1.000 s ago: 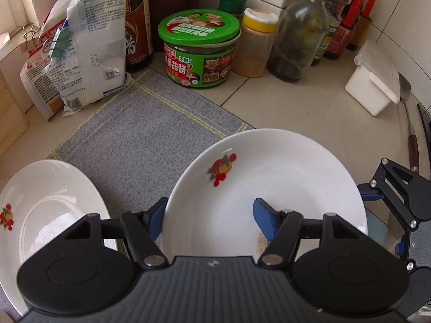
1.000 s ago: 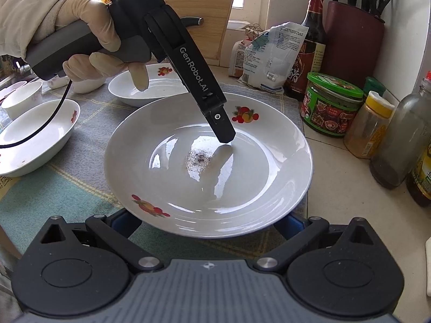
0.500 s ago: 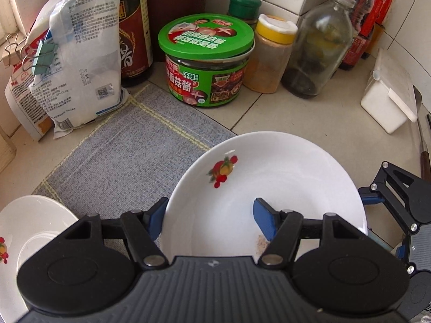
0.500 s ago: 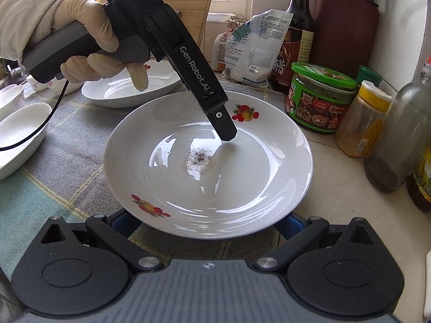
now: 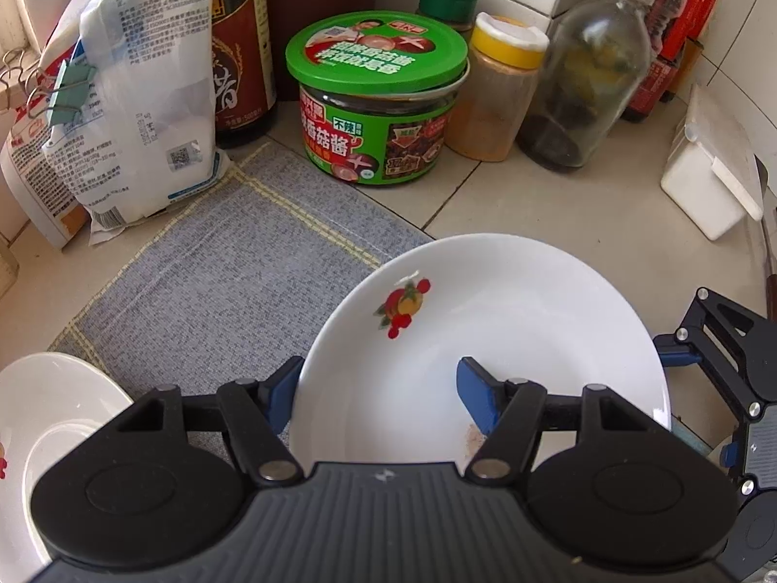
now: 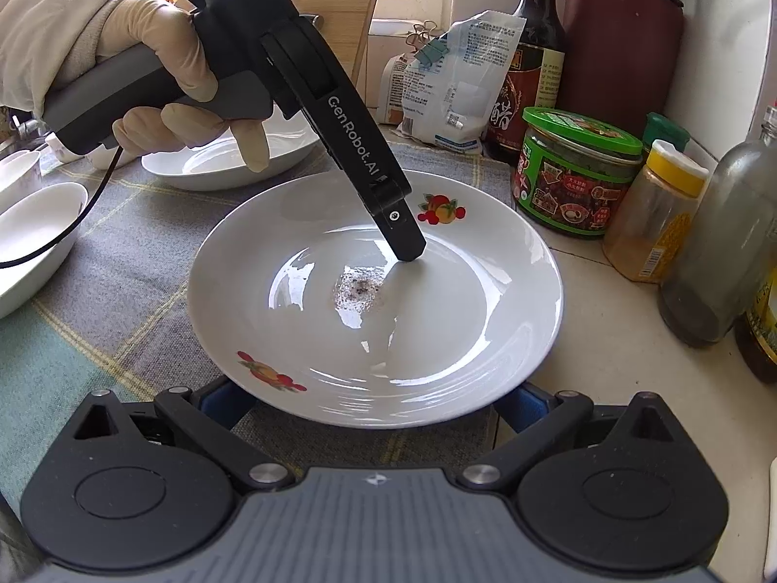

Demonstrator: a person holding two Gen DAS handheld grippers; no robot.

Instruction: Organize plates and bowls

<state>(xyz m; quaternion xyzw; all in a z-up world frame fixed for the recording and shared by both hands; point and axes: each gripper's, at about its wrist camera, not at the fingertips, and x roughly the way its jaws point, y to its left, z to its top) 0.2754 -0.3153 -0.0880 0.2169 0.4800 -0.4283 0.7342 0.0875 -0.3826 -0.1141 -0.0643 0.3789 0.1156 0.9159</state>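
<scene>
A white deep plate (image 5: pixel 510 330) with fruit prints and a gritty smear in its well (image 6: pixel 357 289) hangs over the edge of the grey mat. My left gripper (image 5: pixel 379 379) is shut on its rim. One blue finger (image 5: pixel 478 396) rests inside the well, and the other (image 5: pixel 284 396) sits outside under the rim. In the right wrist view, a gloved hand (image 6: pixel 160 77) holds that left tool. My right gripper (image 6: pixel 369 401) stands wide, both fingertips hidden beneath the plate's near rim, so its grip is unclear. A second white plate (image 6: pixel 228 165) lies on the mat behind.
Along the wall stand a green-lidded jar (image 5: pixel 379 97), a yellow-capped spice jar (image 5: pixel 500 92), a glass bottle (image 5: pixel 582 82), dark sauce bottles and a clipped white bag (image 5: pixel 136 97). A white box (image 5: pixel 704 184) sits at right. White bowls (image 6: pixel 34 238) lie on the mat (image 5: pixel 218 282) at left.
Both grippers and the plate between them have shifted toward the jars and the bare counter. The second plate has slid toward the left edge of the left wrist view. The grip looks unchanged.
</scene>
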